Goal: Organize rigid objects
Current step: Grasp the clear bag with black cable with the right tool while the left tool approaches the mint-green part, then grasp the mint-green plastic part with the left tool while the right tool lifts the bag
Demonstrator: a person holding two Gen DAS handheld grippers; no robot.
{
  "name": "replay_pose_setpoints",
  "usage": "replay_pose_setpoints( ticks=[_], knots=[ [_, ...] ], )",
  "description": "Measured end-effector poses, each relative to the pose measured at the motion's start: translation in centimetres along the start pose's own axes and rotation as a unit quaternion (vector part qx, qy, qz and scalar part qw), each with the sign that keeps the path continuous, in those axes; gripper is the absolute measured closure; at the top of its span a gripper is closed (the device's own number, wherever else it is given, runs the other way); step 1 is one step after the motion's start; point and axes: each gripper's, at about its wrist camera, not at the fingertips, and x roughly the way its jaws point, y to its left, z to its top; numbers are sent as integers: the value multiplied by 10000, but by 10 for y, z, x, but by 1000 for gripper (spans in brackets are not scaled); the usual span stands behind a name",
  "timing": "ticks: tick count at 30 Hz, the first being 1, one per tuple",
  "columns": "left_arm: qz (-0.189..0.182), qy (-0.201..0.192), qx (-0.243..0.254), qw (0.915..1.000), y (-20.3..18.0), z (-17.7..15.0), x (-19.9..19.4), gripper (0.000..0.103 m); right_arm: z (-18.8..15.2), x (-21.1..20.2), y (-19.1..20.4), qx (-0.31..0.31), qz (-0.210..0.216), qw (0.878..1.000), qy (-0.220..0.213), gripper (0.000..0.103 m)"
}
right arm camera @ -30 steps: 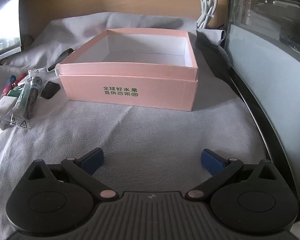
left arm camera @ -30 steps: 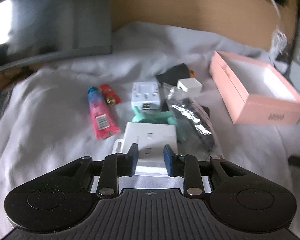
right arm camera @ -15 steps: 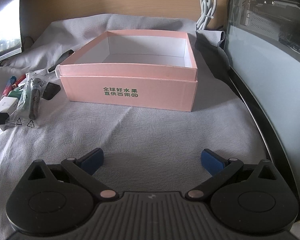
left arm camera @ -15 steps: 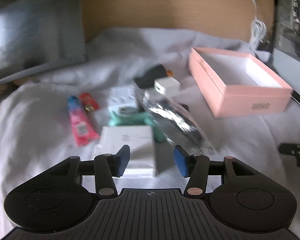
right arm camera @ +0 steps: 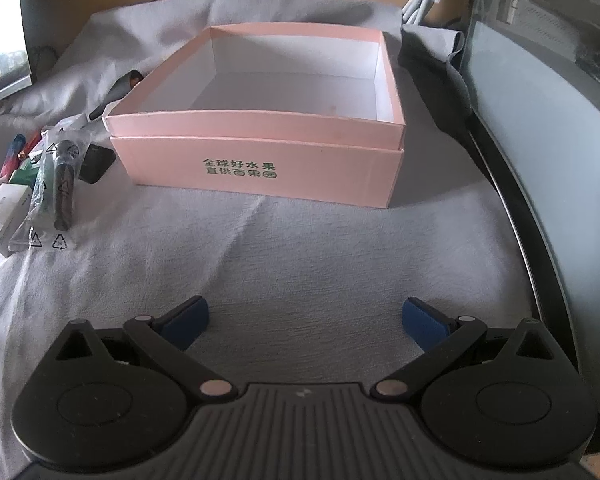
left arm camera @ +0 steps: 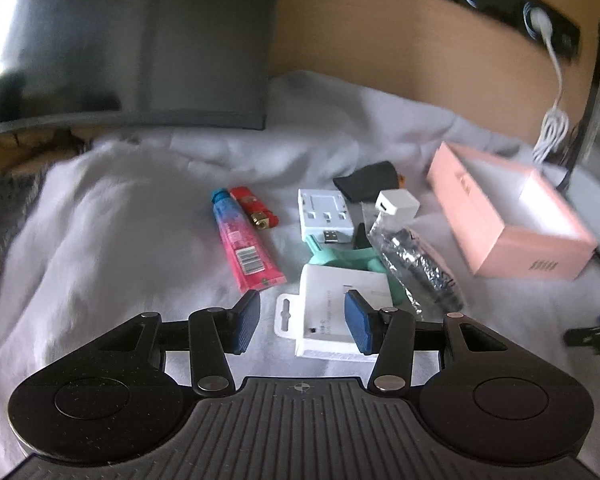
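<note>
Left wrist view: the left gripper (left arm camera: 302, 322) is hanging over a grey cloth (left arm camera: 112, 240), its jaws partly apart and closing, with the white retail box (left arm camera: 336, 312) lying under them but not pressed by either pad. The box is sitting at the near edge of a clutter that includes a pink tube (left arm camera: 246, 246), a red lighter (left arm camera: 254, 207), a white adapter (left arm camera: 325, 214), a white charger cube (left arm camera: 397, 205) and a bagged dark item (left arm camera: 418, 266). The box is looking like light, stiff cardboard; pinching across its two long sides, clear of the thin hang tab, is probably safest, since the smooth faces may be slippery. The bag is likely crinkling and sliding.

Right wrist view: the right gripper (right arm camera: 304, 322) is pointing at the pink box (right arm camera: 260, 168), which is standing open and empty well beyond the fingertips. Its jaws are spread wide and closing, with only cloth between them. The clutter is lying just left of the pink box.
</note>
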Motion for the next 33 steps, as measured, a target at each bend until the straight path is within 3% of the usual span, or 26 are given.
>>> replay_pose_setpoints(
  ticks=[1,4,7,8,10,13,16,20,23,27,33],
  knots=[
    [-77,2,-136,9999,10,1,-3,52,1,-5,7,-32,60,9999,-91,22],
    [46,-103,-384,9992,34,3,-12,52,7,-25,46,-268,185,9973,-656,22],
    [239,-56,-634,9977,51,6,-9,53,26,-27,94,-495,605,9936,-813,33],
    [133,-48,-752,9971,55,7,-8,53,34,-25,107,-524,760,9924,-807,40],
    [-226,-34,-898,9957,62,6,-6,53,48,-19,131,-526,1044,9901,-779,44],
    [-369,-49,-686,9970,58,3,-9,53,67,-2,161,-704,1111,9882,-788,51],
    [-286,-122,-370,9988,48,-4,-17,53,77,22,174,-912,1102,9877,-627,58],
    [-370,191,-753,9963,43,-15,-26,53,82,51,182,-1037,1218,9866,-323,75],
    [-599,451,-869,9934,33,-19,-26,53,79,51,177,-956,1425,9850,-161,82],
    [-377,549,-956,9932,23,-18,-22,53,65,37,182,-1032,1918,9760,87,83],
    [122,739,-1287,9889,33,-22,-22,53,38,20,210,-1254,2782,9512,456,83]
  ],
)
